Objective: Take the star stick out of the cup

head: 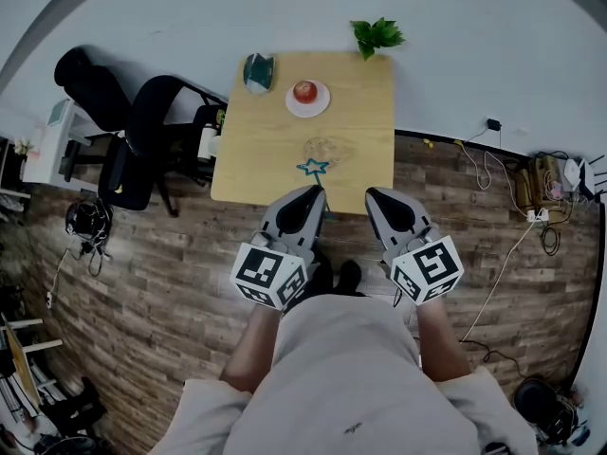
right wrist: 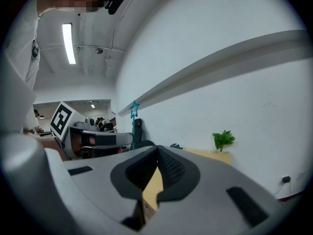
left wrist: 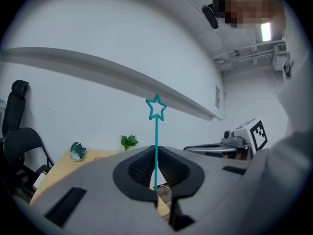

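My left gripper [head: 316, 193] [left wrist: 156, 152] is shut on the thin teal star stick [left wrist: 156, 131], which stands upright out of its jaws with the star [head: 313, 168] on top. The stick is clear of the cup. The clear cup [head: 322, 148] stands on the wooden table [head: 365, 112], just beyond the star and near the front edge. My right gripper [head: 373, 195] [right wrist: 157, 150] hovers beside the left one at the table's front edge, shut and holding nothing. The right gripper view shows the star stick [right wrist: 134, 109] off to the left.
A red apple on a white plate [head: 308, 94], a teal crumpled object [head: 258, 72] and a small green plant [head: 377, 34] sit at the table's far side. Black office chairs [head: 142, 131] stand to the left. Cables and a power strip [head: 538, 214] lie on the floor at right.
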`<state>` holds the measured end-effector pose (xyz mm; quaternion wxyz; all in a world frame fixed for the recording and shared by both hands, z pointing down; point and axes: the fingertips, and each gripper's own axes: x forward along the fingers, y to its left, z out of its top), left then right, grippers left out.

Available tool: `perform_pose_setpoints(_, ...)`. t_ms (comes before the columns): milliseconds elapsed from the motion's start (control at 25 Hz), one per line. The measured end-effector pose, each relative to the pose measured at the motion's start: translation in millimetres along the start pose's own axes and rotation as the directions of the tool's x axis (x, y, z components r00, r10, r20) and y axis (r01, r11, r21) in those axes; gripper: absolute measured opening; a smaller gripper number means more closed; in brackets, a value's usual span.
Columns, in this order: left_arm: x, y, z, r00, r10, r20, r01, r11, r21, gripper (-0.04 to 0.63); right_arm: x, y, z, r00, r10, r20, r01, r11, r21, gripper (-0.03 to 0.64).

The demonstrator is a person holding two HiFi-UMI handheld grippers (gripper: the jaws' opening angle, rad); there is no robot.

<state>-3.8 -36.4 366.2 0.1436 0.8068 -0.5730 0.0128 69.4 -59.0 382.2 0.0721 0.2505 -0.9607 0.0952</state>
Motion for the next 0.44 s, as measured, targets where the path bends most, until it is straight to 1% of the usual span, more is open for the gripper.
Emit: perform_pose_setpoints(440, 1.4, 4.8, 1.0, 1.0, 0.007, -0.004, -0.007, 1.0, -0.001, 0.019, 4.9, -1.6, 0.0, 1.0, 0.004, -0.009, -0.004, 1.0, 0.004, 0.0)
